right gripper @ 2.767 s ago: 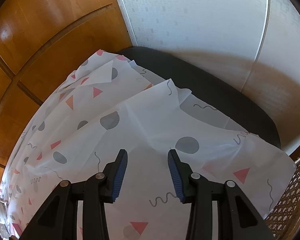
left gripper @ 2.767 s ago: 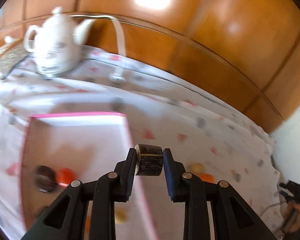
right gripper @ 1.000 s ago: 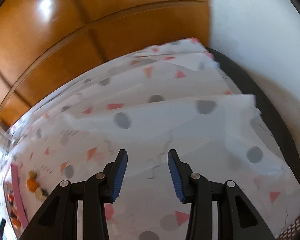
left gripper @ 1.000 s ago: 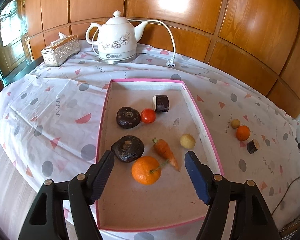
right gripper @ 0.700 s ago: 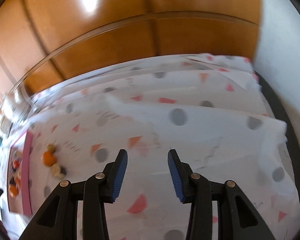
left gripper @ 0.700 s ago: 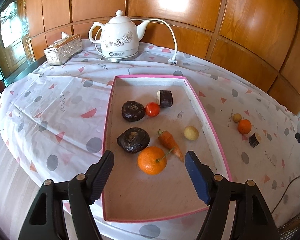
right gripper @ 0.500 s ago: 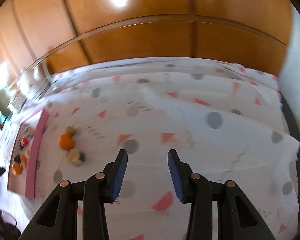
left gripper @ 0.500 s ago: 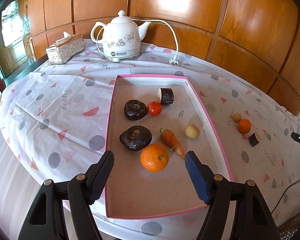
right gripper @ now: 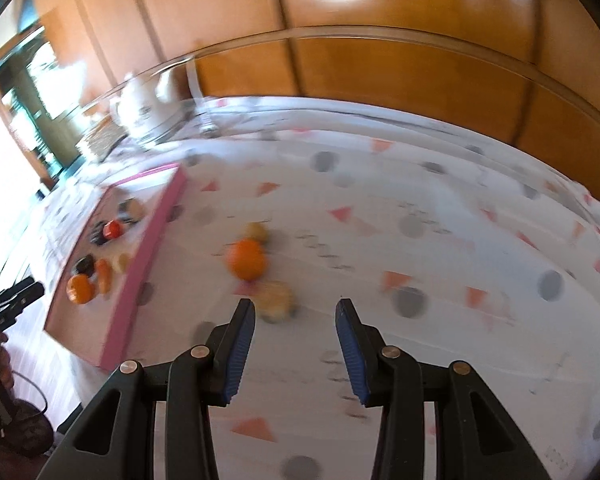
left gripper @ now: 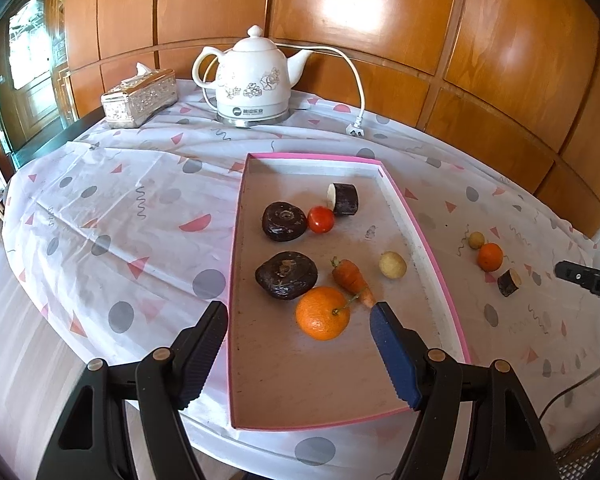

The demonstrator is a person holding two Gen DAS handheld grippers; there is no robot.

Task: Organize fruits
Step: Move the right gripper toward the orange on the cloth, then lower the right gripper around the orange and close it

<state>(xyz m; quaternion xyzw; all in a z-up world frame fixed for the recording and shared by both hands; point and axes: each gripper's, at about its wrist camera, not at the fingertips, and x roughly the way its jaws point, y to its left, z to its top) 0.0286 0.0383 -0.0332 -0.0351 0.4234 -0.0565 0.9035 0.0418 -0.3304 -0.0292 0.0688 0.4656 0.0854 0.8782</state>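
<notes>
A pink-rimmed tray (left gripper: 436, 276) on the patterned tablecloth holds an orange (left gripper: 322, 318), a carrot (left gripper: 350, 276), a small potato (left gripper: 392, 265), a tomato (left gripper: 321, 219), two dark round pieces (left gripper: 286, 275) and a dark cut chunk (left gripper: 344, 199). My left gripper (left gripper: 299, 324) hovers open above the tray's near end, nothing between its fingers. Right of the tray lie a second orange (left gripper: 489, 257), a small yellow fruit (left gripper: 476, 239) and a dark cut piece (left gripper: 509, 282). My right gripper (right gripper: 295, 320) is open and empty just short of that group; the orange (right gripper: 246, 259) and cut piece (right gripper: 276, 301) show blurred ahead-left.
A white electric kettle (left gripper: 252, 80) with its cord and plug (left gripper: 356, 131) stands at the back of the table, a silver tissue box (left gripper: 139, 96) to its left. Wood panelling runs behind. The right gripper's tip (left gripper: 580, 276) shows at the left view's right edge.
The right gripper has swung left across the cloth and rolled, bringing the loose fruits and the tray into its view. The left gripper has drifted slightly, the tray shifting right in its view.
</notes>
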